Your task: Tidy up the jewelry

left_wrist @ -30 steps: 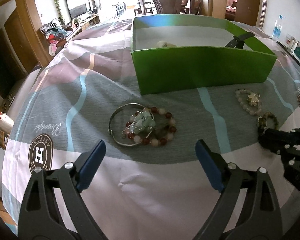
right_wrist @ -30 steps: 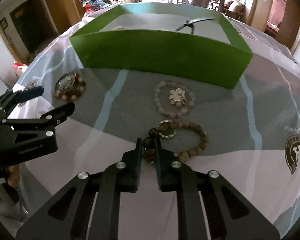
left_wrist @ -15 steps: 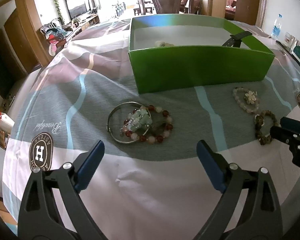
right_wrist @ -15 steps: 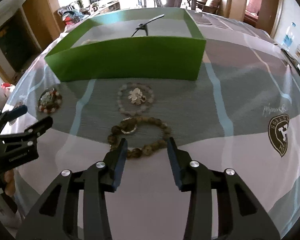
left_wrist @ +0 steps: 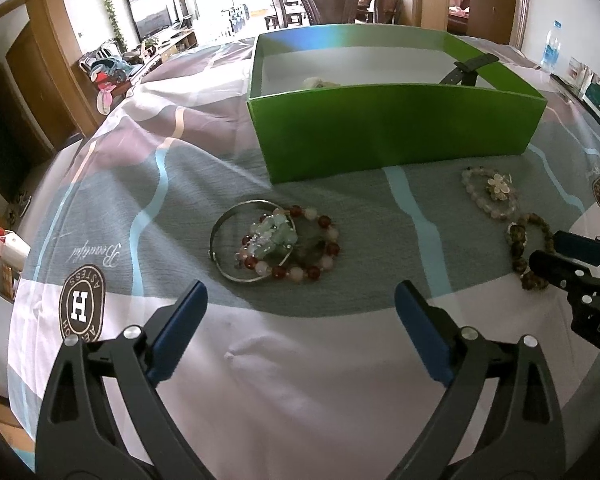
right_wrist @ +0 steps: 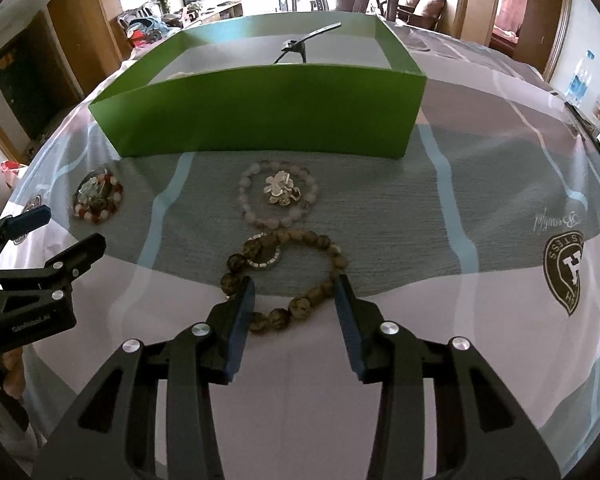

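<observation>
1. The right claw hangs low over the near edge of the worktop, which is covered with a patterned cloth. Its jaws are parted and grip nothing.
2. A brown bead bracelet lies flat on the cloth. Its near arc sits between the two blue pads of the right claw, and neither pad presses on it, though the left pad stands just beside a bead.
3. A dark ring charm sits on the far-left part of that bracelet.
4. Just beyond it, toward the middle of the worktop, lies a pale bead bracelet with a flower-shaped metal piece inside its loop.
5. A green box stands farther back, near the far edge. A black strap leans inside it, rising over the far wall.
6. The left claw is spread wide and released, hovering over bare cloth near the worktop's near edge.
7. Ahead of the left claw, a silver bangle overlaps a red and white bead bracelet, with a pale green pendant resting on both.
8. A water bottle stands near the far right corner.
</observation>
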Motion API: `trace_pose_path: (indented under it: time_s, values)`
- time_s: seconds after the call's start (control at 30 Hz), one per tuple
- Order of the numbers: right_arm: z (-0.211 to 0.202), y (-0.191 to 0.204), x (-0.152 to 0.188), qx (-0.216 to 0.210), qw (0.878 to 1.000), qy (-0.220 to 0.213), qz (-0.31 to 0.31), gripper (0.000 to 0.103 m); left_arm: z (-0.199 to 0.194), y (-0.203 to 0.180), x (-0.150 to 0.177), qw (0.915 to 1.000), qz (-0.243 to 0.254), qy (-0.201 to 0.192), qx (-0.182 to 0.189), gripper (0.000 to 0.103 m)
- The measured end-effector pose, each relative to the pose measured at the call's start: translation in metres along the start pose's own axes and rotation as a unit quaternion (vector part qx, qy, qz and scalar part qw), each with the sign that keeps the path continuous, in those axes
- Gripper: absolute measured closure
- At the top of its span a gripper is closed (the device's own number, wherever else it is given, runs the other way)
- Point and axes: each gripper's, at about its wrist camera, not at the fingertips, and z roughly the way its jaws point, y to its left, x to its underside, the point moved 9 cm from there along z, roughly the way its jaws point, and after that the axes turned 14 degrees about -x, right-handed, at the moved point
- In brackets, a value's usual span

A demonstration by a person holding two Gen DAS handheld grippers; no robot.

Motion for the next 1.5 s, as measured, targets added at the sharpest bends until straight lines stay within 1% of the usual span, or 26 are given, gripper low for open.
trace_pose_path:
  time_s: [0.1,0.13,0.23,0.4,0.47,0.87,1.2,1.33,1.4,1.5]
  values:
    - [0.001,0.0,0.001,-0.001,1.0,-0.001,0.001,0.062,0.0,-0.002,0.001,1.0,0.002,0.001,0.0,0.009]
    - [0.001,0.001,0.001,-0.001,1.0,-0.001,0.0,0.063,-0.001,-0.002,0.001,1.0,0.003,0.001,0.0,0.009]
    - [0.001,0.001,0.001,0.011,1.0,-0.001,-0.009,0.073,0.0,-0.004,0.001,1.0,0.005,0.002,0.0,0.009]
    - [0.0,0.002,0.002,0.012,1.0,-0.001,-0.011,0.082,0.0,-0.004,0.002,1.0,0.006,0.004,0.0,0.009]
    - [0.0,0.002,0.002,0.009,1.0,-0.001,-0.009,0.09,0.0,-0.004,0.002,1.0,0.006,0.004,0.0,0.009]
    - [-0.001,0.001,0.003,0.006,1.0,0.0,-0.005,0.091,0.002,-0.006,0.004,0.9999,0.008,0.007,-0.001,0.009]
    - [-0.01,0.0,0.001,0.007,1.0,-0.013,0.001,0.091,0.002,-0.009,0.007,0.9999,0.014,0.007,-0.001,0.009]
    - [-0.018,-0.004,-0.006,0.015,1.0,-0.026,0.005,0.092,0.002,0.006,0.002,1.0,-0.009,0.001,0.001,0.009]
    - [-0.023,-0.007,-0.01,0.018,0.999,-0.034,0.008,0.092,0.003,0.017,0.0,0.9997,-0.024,0.004,0.001,0.009]
    - [-0.023,-0.01,-0.01,0.017,0.999,-0.035,0.012,0.092,0.007,0.035,-0.004,0.9989,-0.045,0.009,-0.002,0.009]
